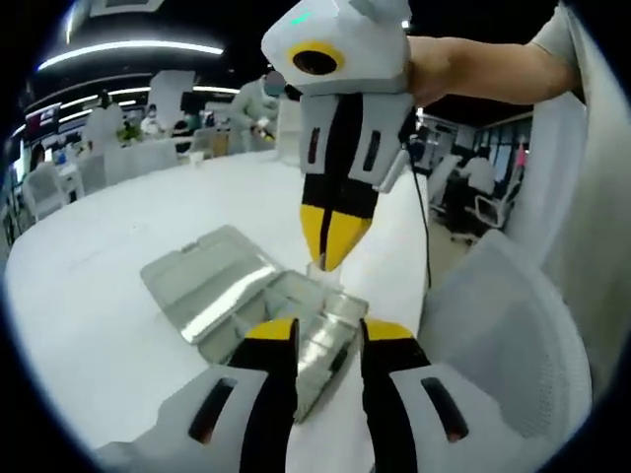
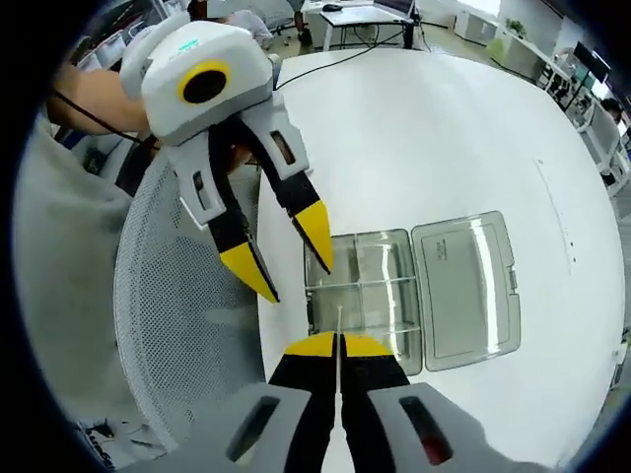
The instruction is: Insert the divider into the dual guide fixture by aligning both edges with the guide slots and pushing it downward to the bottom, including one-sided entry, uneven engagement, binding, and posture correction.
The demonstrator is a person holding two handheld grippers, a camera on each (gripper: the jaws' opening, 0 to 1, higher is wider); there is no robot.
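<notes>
My right gripper (image 2: 338, 345) pinches one thin clear divider (image 2: 338, 325) between its jaws, edge-on just above the box (image 2: 360, 291) at its near wall. The box is one clear tray, its compartments holding nothing I can make out, with its lid (image 2: 465, 286) lying flat beside it on the white table (image 2: 444, 128). My left gripper (image 2: 291, 256) hangs spread beside the box. A mesh chair (image 2: 182, 325) stands against the table's edge.
</notes>
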